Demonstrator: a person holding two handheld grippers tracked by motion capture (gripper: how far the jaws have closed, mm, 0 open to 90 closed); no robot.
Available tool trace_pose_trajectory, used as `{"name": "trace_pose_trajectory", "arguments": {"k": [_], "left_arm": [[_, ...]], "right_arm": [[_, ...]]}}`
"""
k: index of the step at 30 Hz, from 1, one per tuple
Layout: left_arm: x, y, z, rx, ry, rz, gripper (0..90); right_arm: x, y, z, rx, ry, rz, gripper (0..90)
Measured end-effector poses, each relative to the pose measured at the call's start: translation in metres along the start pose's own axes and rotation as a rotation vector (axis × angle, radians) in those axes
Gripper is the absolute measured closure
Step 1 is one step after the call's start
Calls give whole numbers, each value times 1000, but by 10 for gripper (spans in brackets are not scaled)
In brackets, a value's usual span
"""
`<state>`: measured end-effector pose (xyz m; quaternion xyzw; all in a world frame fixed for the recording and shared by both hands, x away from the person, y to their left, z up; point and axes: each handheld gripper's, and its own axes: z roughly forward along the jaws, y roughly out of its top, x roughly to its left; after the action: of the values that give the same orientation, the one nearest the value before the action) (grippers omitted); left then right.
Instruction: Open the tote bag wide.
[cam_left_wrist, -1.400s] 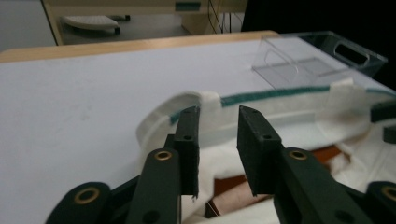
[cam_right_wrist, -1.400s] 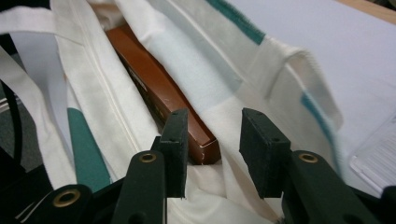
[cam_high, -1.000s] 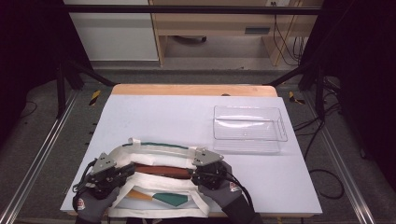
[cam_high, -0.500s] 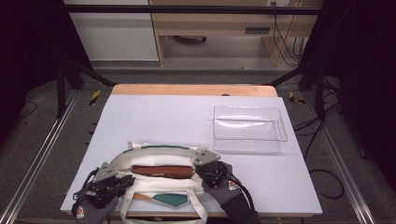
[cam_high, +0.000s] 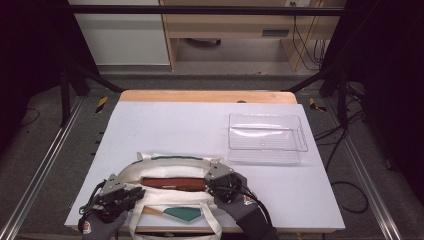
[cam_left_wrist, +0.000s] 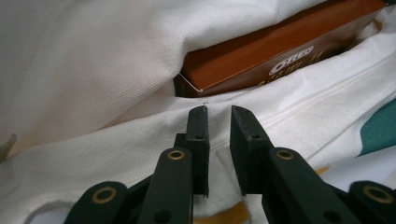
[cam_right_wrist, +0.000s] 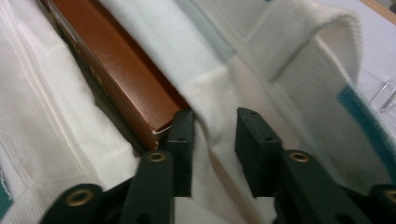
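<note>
At the near edge of the white table (cam_high: 200, 125), we see two gloved hands working a cream tote bag (cam_high: 172, 167) that lies open between them. The left gripper (cam_left_wrist: 218, 116), at the bag's near left corner, holds its jaws a narrow gap apart over the cloth of the near rim; from the left gripper view we cannot tell whether any fabric is pinched between them. The right gripper (cam_right_wrist: 212, 123), at the bag's right end, has a fold of the cream fabric standing between its jaws, which have just been opening, and the pads look set slightly off the cloth. Inside the bag's mouth, between the two grippers, lies a long brown box (cam_high: 172, 183), its end just beside the right gripper's left jaw. A green and orange print (cam_high: 182, 213) marks the bag's near face. Farther off, toward the far right of the table, a clear plastic tray (cam_high: 266, 145) sits well apart from the bag.
</note>
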<state>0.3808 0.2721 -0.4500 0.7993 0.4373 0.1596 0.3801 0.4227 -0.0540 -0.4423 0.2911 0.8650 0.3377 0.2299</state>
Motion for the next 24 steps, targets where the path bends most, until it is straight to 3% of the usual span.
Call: {"name": "trace_pose_trajectory", "arguments": {"k": [2, 4, 6, 10, 17, 20, 24], "left_arm": [[-1, -1, 1, 10, 9, 9, 793], [-2, -1, 2, 20, 10, 15, 819], [-2, -1, 4, 34, 3, 18, 838], [-2, -2, 6, 51, 1, 26, 863], [-4, -3, 9, 57, 10, 31, 866], [-4, -3, 9, 55, 11, 32, 865], [-4, -2, 7, 44, -1, 28, 846]], "right_arm": [[0, 0, 0, 4, 1, -6, 861], [0, 1, 1, 2, -3, -7, 881], [-2, 3, -2, 0, -7, 1, 885], [-10, 9, -5, -32, -8, 66, 884], [-18, 6, 21, 48, -13, 149, 871], [-19, 5, 29, 82, -6, 158, 861], [-19, 1, 29, 61, -7, 165, 820]]}}
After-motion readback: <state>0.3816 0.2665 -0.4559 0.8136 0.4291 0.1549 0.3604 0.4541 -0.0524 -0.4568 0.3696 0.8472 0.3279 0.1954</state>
